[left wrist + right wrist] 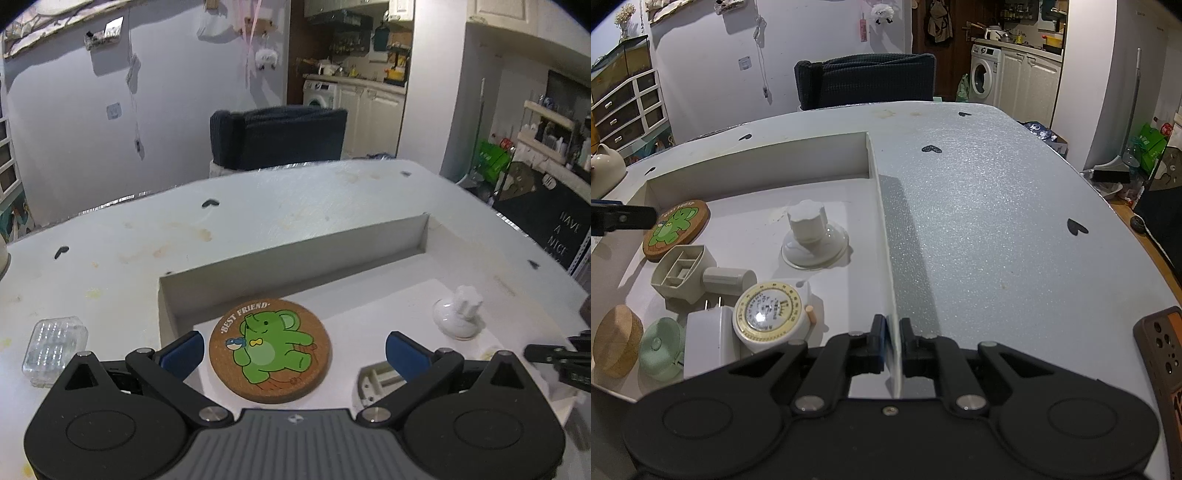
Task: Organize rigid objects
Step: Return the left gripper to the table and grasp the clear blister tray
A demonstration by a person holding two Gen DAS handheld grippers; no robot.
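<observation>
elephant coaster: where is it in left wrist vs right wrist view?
Left wrist: the elephant coaster lies low centre, flat on the box floor, between the open left gripper fingers.
Right wrist: the coaster sits at the left edge, mid-height, one edge on the box's left wall.
Shared landmark: the white suction knob, right of the coaster in both views.

Hidden and cut-off parts

Running off the right edge: phone case; hiding under the measuring tape: part of the white plug adapter.

Green elephant on brown coaster
</observation>
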